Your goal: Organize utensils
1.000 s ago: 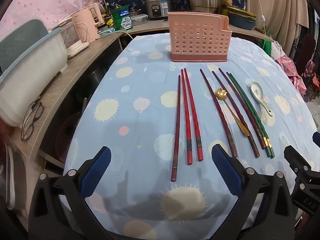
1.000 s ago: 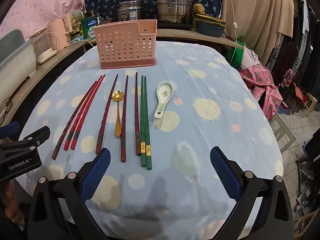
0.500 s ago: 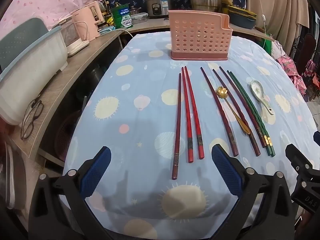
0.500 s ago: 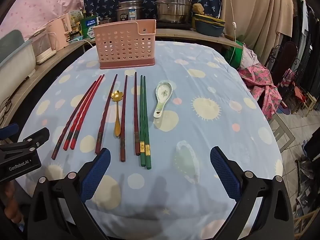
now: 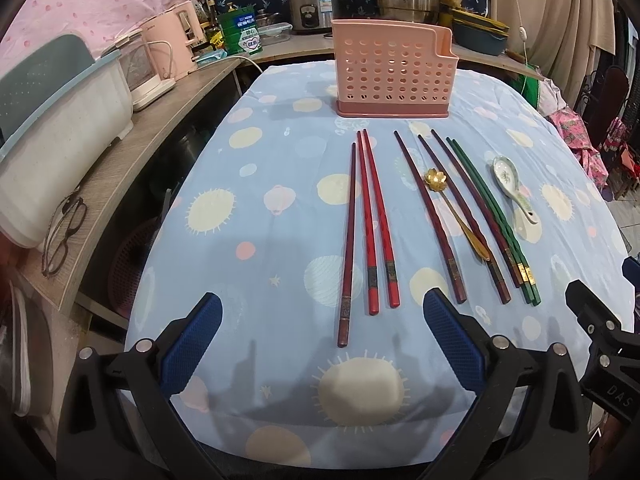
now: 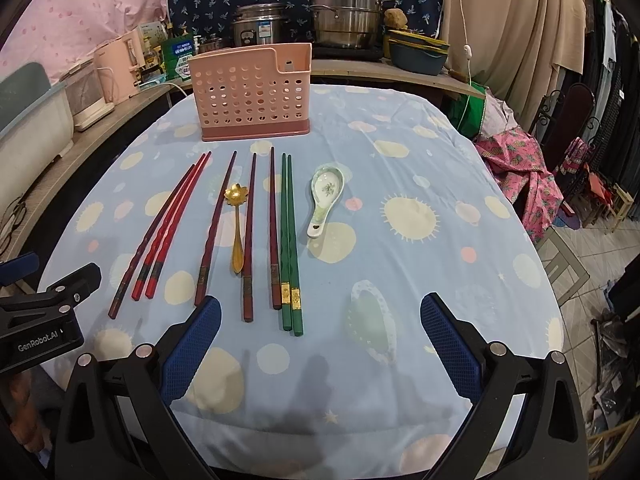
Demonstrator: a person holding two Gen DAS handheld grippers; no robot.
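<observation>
A pink perforated utensil holder [image 5: 394, 74] [image 6: 254, 94] stands upright at the table's far side. In front of it lie a pair of red chopsticks [image 5: 376, 220] [image 6: 172, 224], several dark red chopsticks [image 5: 430, 216] [image 6: 248, 232], a pair of green chopsticks [image 5: 494, 220] [image 6: 289, 240], a gold flower spoon [image 5: 456, 212] [image 6: 237, 224] and a white ceramic spoon [image 5: 512, 188] [image 6: 325, 200]. My left gripper [image 5: 322, 344] is open and empty, just short of the red chopsticks' near ends. My right gripper [image 6: 320, 346] is open and empty, near the green chopsticks' ends.
The table wears a blue cloth with pale spots [image 5: 260, 208]. A wooden side shelf on the left holds a white tub [image 5: 56, 128], glasses [image 5: 64, 236] and pink appliances [image 5: 176, 46]. Steel pots [image 6: 344, 16] stand behind the holder. Pink clothing [image 6: 516, 156] hangs off the right.
Both views have shifted very slightly; the utensils sit a touch lower in the left wrist frame. Nothing was taken hold of or moved.
</observation>
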